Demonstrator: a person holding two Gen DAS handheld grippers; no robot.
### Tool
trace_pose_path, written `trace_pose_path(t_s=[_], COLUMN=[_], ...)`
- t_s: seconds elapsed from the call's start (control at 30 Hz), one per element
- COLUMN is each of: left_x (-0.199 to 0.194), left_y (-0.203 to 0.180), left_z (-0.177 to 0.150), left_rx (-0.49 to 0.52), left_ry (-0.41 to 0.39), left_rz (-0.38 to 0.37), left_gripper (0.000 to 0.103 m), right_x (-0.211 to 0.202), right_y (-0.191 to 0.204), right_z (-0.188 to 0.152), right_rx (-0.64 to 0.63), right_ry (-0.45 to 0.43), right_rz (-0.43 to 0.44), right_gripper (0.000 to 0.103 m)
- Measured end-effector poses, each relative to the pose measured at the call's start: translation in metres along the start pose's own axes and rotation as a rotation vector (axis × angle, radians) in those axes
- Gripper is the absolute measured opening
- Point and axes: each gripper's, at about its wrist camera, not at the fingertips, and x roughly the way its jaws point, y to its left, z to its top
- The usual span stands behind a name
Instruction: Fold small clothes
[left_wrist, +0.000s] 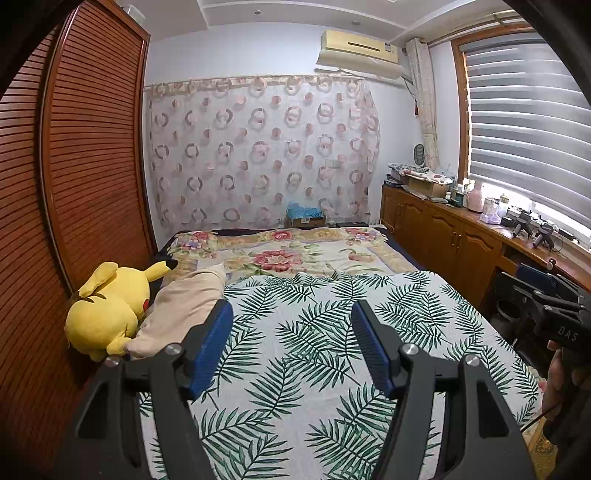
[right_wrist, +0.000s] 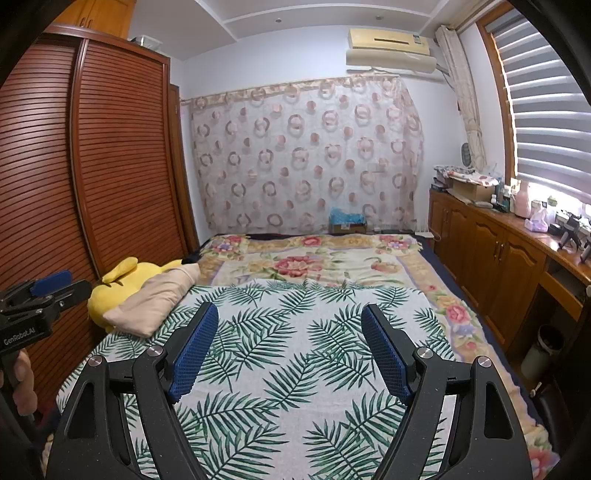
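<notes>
Both claws, left gripper (left_wrist: 291, 314) and right gripper (right_wrist: 288, 317), hang released above a flat leaf-print sheet (left_wrist: 325, 332); a beige folded cloth (left_wrist: 181, 306) lies beside it.

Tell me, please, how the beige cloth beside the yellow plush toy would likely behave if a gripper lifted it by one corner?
The beige cloth looks soft and creased, so it would probably droop rather than hold shape. It leans on the yellow plush toy, which might shift slightly.

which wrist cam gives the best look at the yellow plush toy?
Left wrist. The yellow plush toy shows nearly whole there: body, ear, red cheek, lying beside the beige pillow. In the right wrist view the toy sits farther off and the pillow hides much of it.
</notes>
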Motion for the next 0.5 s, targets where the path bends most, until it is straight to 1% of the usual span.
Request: trace_pose_path(t_s=[0.5], left_x=[-0.0004], left_y=[-0.0014], left_z=[0.0001], left_rx=[0.000], left_ry=[-0.001], left_rz=[0.000], left_gripper=[0.066], right_x=[-0.0001], right_y=[-0.0009], right_z=[0.0004], right_rx=[0.000], right_ry=[0.000], right_rz=[0.002], right_gripper=[0.082])
